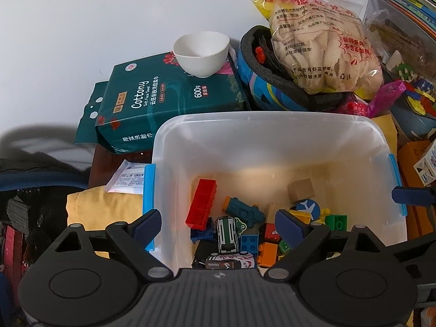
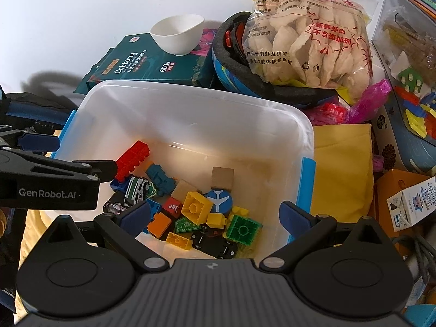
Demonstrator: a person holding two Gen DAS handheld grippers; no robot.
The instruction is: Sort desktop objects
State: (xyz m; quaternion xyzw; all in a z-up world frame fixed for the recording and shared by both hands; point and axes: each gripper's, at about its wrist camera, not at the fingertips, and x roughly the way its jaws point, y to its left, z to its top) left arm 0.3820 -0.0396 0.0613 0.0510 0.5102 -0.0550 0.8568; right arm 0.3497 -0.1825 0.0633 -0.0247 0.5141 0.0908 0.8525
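We hold both grippers over a clear plastic bin (image 1: pixel 272 147) with blue latches. Our left gripper (image 1: pixel 218 224) has its fingers spread apart and grips nothing; our right gripper (image 2: pixel 215 215) is likewise spread and empty, poised above the bin's near rim. Inside the bin lie the sorted toys: a red brick (image 2: pixel 132 159), a teal toy train (image 1: pixel 243 209), a wooden cube (image 2: pixel 223 177), a green-and-white toy car (image 1: pixel 226 233) and mixed coloured blocks. Behind the bin, a white bowl (image 1: pixel 201 52) sits on a Cottony tissue pack (image 1: pixel 163 100), beside a blue helmet (image 1: pixel 261 87) holding a bag of prawn crackers (image 1: pixel 321 46).
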